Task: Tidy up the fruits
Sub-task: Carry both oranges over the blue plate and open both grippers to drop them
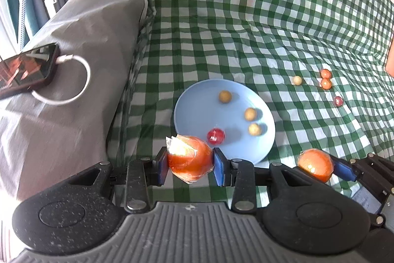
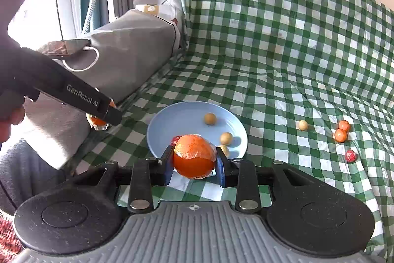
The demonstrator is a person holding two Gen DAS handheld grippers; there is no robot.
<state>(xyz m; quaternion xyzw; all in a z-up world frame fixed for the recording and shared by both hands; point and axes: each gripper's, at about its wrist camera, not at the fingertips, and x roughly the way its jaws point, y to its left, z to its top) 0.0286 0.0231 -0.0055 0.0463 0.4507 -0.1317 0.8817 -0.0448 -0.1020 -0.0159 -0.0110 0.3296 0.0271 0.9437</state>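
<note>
My left gripper [image 1: 190, 163] is shut on a wrapped orange [image 1: 189, 158], held just left of the blue plate [image 1: 197, 105]. My right gripper [image 2: 194, 160] is shut on a second wrapped orange [image 2: 194, 155], held at the plate's near edge [image 2: 182, 115]. The right gripper and its orange [image 1: 316, 163] also show at the lower right of the left wrist view. The plate holds three tan balls [image 1: 250, 113] and a red ball [image 1: 216, 136]. On the cloth to the right lie a tan ball [image 2: 303, 125], two orange balls [image 2: 341, 134] and a red ball [image 2: 350, 155].
A green checked cloth [image 2: 283, 53] covers the surface and rises at the back. A grey-covered block [image 1: 81, 46] stands at the left with a phone [image 1: 27, 68] and white cable on it. The left gripper's body [image 2: 73, 93] crosses the left of the right wrist view.
</note>
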